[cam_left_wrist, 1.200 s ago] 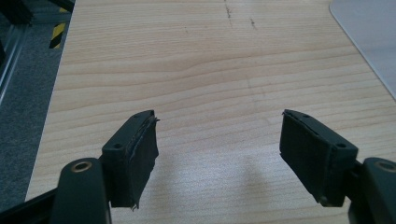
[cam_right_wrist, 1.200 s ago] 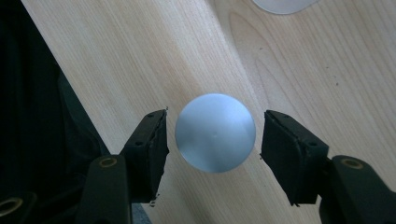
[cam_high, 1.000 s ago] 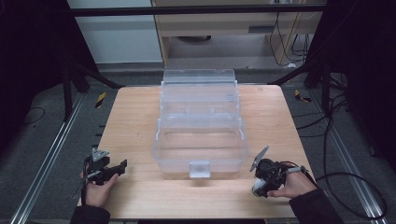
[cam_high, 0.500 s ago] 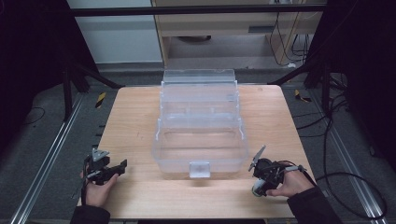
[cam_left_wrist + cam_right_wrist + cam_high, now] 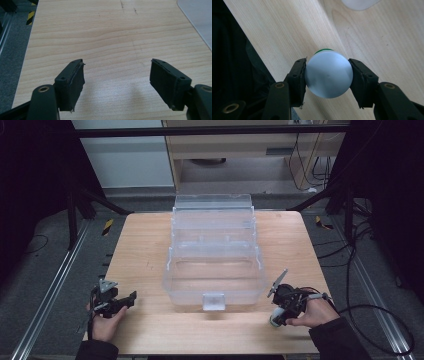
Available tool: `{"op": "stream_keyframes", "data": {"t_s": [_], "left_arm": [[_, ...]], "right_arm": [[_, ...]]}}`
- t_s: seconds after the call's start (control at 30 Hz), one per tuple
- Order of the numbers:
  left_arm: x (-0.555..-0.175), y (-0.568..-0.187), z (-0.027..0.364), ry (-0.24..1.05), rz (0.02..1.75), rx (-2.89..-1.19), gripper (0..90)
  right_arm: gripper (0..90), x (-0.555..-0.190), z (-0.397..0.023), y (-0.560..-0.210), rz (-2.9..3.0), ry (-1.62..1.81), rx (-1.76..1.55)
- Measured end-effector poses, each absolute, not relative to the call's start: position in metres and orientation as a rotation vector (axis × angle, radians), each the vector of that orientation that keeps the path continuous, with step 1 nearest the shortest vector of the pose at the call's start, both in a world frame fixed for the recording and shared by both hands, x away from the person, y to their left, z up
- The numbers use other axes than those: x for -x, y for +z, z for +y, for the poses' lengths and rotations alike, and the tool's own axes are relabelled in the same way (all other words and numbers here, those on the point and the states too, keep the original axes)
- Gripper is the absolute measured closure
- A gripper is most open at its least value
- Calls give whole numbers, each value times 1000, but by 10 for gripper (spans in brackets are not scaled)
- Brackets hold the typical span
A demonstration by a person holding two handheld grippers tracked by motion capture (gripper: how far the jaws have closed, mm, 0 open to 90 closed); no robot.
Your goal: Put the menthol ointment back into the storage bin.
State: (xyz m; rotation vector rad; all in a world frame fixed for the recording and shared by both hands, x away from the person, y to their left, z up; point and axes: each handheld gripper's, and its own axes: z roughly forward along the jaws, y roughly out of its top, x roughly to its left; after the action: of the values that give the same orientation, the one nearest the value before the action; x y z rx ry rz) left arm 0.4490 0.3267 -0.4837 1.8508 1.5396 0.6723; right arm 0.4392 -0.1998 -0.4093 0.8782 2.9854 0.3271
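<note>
The right gripper has just been closing, and now we see its pads clamped on either side of a small round white container with a green edge peeking out behind it. That squeeze looks finished to us: the thing is caught, sitting low over the wooden table near its front edge, at about five o'clock from the centre. From above, the right gripper sits just off the front right corner of the clear plastic organiser box, which stands open in tiers at the table's middle. A second ago those jaws stood wider; the hand itself has barely shifted. We judge the pickup is secured and a lift toward the box comes next. Over at seven o'clock, the left gripper waits, jaws spread with nothing between them.
</note>
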Motion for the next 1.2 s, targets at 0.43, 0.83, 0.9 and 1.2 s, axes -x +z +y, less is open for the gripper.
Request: {"op": "stream_keyframes", "data": {"t_s": [0.43,0.83,0.9,1.2], "left_arm": [[-449,-485,327,669,1538,-1857,271],[-450,-485,326,664,1534,-1860,271],[-450,-485,326,664,1536,-1861,271],[-450,-485,327,663,1538,-1860,271]], "right_arm": [[504,-444,-196,-378,2937,425,-900],[505,-444,-194,-354,2907,486,-900],[505,-444,-193,-349,2904,497,-899],[505,-449,-188,-327,2886,520,-901]]}}
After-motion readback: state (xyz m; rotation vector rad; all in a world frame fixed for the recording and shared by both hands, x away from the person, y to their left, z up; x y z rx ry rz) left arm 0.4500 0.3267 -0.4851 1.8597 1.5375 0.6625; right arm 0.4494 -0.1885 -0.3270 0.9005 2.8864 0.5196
